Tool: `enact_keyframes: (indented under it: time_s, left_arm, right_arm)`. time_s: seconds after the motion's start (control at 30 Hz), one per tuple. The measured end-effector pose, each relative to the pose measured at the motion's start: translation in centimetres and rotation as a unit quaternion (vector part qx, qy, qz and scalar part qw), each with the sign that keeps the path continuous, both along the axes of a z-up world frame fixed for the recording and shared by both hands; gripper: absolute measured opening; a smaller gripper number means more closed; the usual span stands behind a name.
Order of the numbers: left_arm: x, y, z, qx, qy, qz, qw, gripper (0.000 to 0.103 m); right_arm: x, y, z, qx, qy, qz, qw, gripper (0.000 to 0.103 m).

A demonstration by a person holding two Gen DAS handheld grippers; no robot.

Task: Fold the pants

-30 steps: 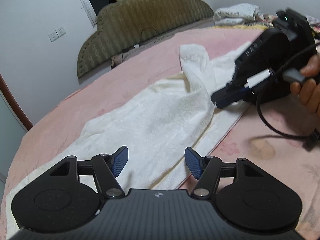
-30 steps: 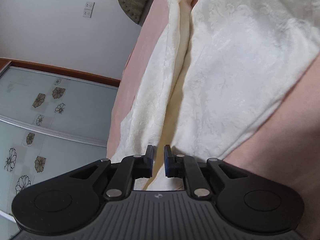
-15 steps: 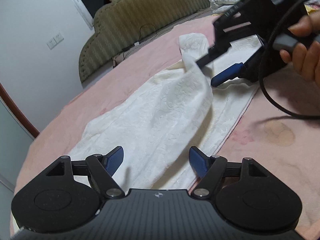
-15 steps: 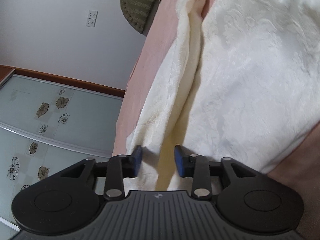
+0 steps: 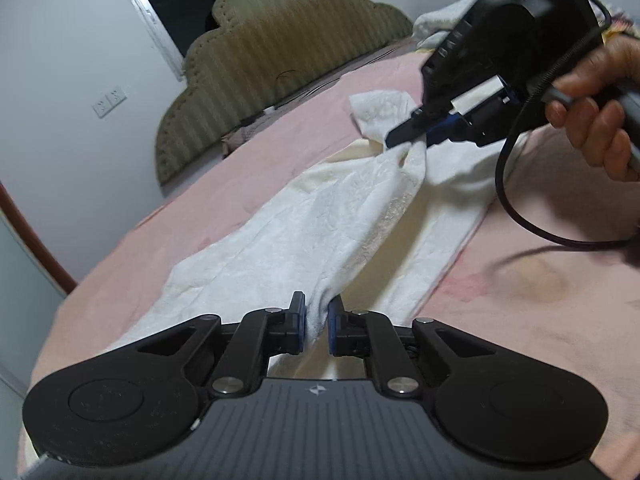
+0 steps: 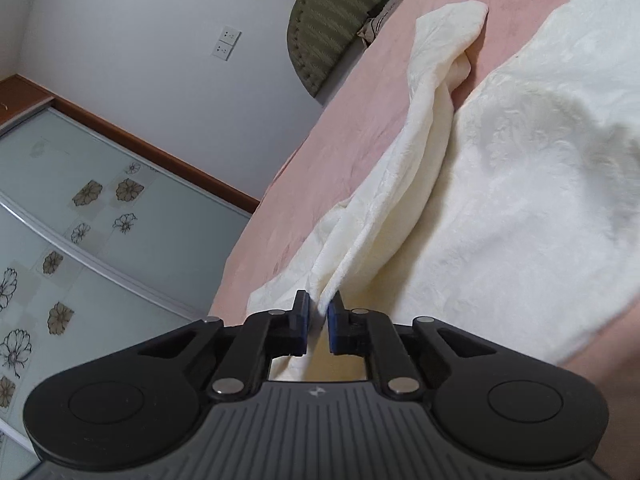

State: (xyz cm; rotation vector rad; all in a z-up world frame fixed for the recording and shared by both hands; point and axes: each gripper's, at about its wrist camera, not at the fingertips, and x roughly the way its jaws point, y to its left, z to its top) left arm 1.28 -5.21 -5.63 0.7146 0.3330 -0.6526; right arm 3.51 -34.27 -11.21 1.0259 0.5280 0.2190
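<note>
Both grippers (image 5: 316, 322) (image 6: 318, 320) newly clamped, 1 pants (image 5: 320, 224)

You have no readable words or numbers here. A small pale emblem (image 5: 316, 390), a sign rather than letters, sits on the ribbed body of your left gripper (image 5: 316, 316) at 6 o'clock. The same mark (image 6: 316, 391) sits at 6 o'clock on your right gripper (image 6: 318, 316). Raised lettering (image 5: 451, 42) on the right gripper's side, at 1 o'clock in the left view, is too blurred to read.
</note>
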Motion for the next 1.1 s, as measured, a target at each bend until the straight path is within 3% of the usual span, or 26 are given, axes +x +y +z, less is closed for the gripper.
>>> enact_keyframes:
  time_s: [0.1, 0.2, 0.3, 0.37, 0.43, 0.63, 0.73, 0.87, 0.93, 1.0, 1.07, 1.1]
  left_arm:
    - [0.6, 0.3, -0.5, 0.009, 0.04, -0.015, 0.9991, 0.014]
    - [1.4, 0.3, -1.2, 0.006, 0.047, -0.008, 0.9989, 0.026]
    - [1.8, -0.1, -0.9, -0.009, 0.059, -0.007, 0.9982, 0.027]
    - [2.1, -0.2, -1.0, -0.012, 0.065, -0.005, 0.9978, 0.027]
    - [2.3, -0.2, -1.1, -0.015, 0.068, -0.004, 0.9975, 0.027]
    - [2.6, 0.2, -1.2, -0.031, 0.074, 0.0, 0.9967, 0.025]
    - [2.5, 0.2, -1.4, -0.037, 0.075, 0.001, 0.9965, 0.023]
    - [2.4, 0.3, -1.5, -0.044, 0.077, 0.005, 0.996, 0.022]
    - [2.5, 0.4, -1.5, -0.049, 0.083, 0.007, 0.9953, 0.022]
    - [2.7, 0.5, -1.4, -0.054, 0.09, 0.009, 0.9944, 0.022]
    - [2.8, 0.5, -1.3, -0.055, 0.092, 0.009, 0.9942, 0.022]
    - [2.7, 0.4, -1.3, -0.054, 0.09, 0.009, 0.9944, 0.022]
  right_arm:
    - [-0.4, -0.5, -0.6, -0.019, 0.032, 0.022, 0.999, 0.009]
    - [0.0, -1.4, -1.5, 0.017, 0.05, 0.015, 0.998, 0.013]
    - [1.2, -2.5, -1.4, 0.032, 0.028, 0.0, 0.999, 0.032]
    - [2.2, -3.5, -0.9, 0.011, 0.012, -0.027, 1.0, 0.058]
    - [3.4, -4.8, -0.2, -0.012, 0.003, -0.055, 0.998, 0.066]
    - [6.6, -8.7, 2.2, -0.038, -0.014, -0.133, 0.99, 0.072]
    - [9.0, -9.3, 3.3, -0.075, -0.018, -0.137, 0.988, 0.079]
    - [12.4, -9.0, 4.6, -0.097, -0.026, -0.116, 0.988, 0.079]
    - [14.2, -8.3, 5.3, -0.124, -0.041, -0.08, 0.988, 0.079]
    - [16.5, -7.6, 5.4, -0.145, -0.029, -0.038, 0.988, 0.084]
    - [17.1, -7.6, 5.2, -0.146, -0.002, -0.039, 0.988, 0.084]
    - [16.4, -8.1, 5.4, -0.136, -0.01, -0.056, 0.989, 0.084]
